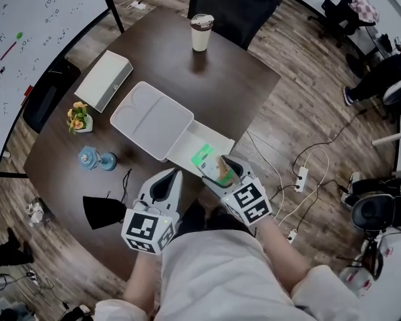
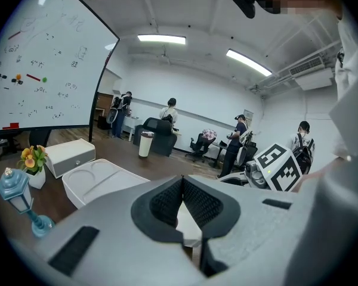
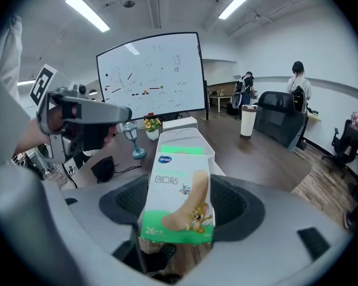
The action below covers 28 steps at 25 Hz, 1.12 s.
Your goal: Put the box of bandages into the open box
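Over on your far left there's the whiteboard. On the dark table below it you've got a little flower pot, a blue lantern-looking thing just beside it, and a black pouch near the table edge closest to you. A closed white case sits further back on that side.

Your left gripper is pinched fully together with nothing in it. It's hanging over the near edge of the table, just left of the open box.

The open box has its lid flipped flat to the left, and something flat and green is lying inside the tray. I can't tell what it is.

Your right gripper is clamped on the box of bandages, one pad on each side of it. The box is upright with the printed face toward the camera. It's up in the air over the near end of the open box, not down in it yet.

Further back, a lidded paper cup stands near the far edge of the table. On the floor to your right there's a white power strip with cables running off it.
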Available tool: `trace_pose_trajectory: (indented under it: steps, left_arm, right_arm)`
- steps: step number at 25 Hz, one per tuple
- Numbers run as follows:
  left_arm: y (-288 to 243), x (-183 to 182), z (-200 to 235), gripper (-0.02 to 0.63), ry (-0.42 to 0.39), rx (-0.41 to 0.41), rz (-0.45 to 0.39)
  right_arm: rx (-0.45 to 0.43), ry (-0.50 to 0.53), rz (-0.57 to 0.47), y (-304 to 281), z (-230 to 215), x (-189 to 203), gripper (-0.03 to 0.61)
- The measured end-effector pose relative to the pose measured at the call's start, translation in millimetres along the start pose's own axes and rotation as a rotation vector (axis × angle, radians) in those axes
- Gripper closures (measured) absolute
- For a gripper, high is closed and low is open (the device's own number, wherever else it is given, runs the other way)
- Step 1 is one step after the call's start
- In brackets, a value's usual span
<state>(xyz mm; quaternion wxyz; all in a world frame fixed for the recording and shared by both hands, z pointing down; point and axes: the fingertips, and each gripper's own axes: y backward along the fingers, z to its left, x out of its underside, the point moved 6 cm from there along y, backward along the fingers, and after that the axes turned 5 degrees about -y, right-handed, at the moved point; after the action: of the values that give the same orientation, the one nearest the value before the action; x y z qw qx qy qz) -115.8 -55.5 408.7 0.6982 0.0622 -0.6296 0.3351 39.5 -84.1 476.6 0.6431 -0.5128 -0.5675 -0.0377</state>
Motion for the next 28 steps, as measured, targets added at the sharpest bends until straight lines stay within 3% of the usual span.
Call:
trace_pose_trajectory:
  steps: [12, 28]
  left_arm:
    - [-15, 10, 23, 0.611, 0.017, 0.047, 0.027]
    - [-34, 21, 26, 0.611, 0.049, 0.062, 0.071]
  right_arm:
    - [0.042, 0.015, 0.057, -29, -7, 0, 0.249]
    - [0.021, 0.023, 0.109, -63, -18, 9, 0.249]
